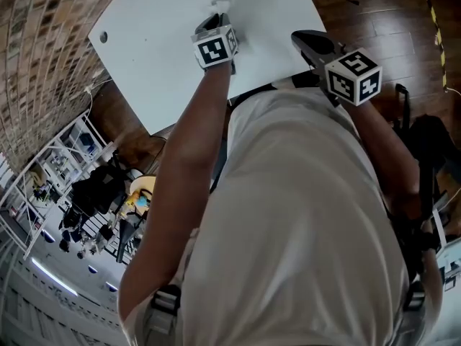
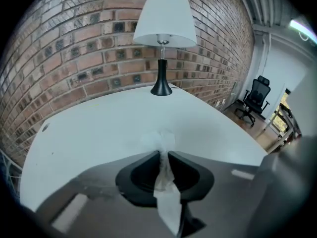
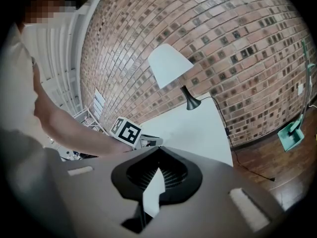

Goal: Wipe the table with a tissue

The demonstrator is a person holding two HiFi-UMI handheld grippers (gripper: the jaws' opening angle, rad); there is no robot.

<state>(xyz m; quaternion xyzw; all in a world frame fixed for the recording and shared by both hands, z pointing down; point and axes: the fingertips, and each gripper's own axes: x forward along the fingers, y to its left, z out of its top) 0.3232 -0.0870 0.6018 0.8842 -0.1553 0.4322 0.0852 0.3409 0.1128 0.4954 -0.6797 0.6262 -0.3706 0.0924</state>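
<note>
Grips a white tissue (image 2: pixel 167 195) in the left claw (image 2: pixel 163 155), jaws clenched on its middle. Leaves one tail trailing back between the jaws toward the camera and a crumpled wad poking out ahead of the tips. Sets that wad down on the white counter (image 2: pixel 89 128), well in from the edges; looks to be touching, though blurred there. Stretches the left arm (image 1: pixel 184 157) out over the counter in the head view, claw tilted downward, marker cube (image 1: pixel 215 49) riding on top.

Holds the right claw (image 3: pixel 157 151) apart from the left, out at the counter's right-hand edge, over the line where white top meets wooden floor (image 1: pixel 374 13). Shows its tips clenched together with nothing between them, only a sliver of white counter visible through the slit lower down. Aims it slightly downward across the counter, with the left claw's cube in sight to its left.

Faces a table lamp (image 2: pixel 162 33) with a white shade and black stem, standing at the counter's far side against a brick wall (image 2: pixel 74 58). Takes in a black office chair (image 2: pixel 255 100) off to the right, beyond the counter.
</note>
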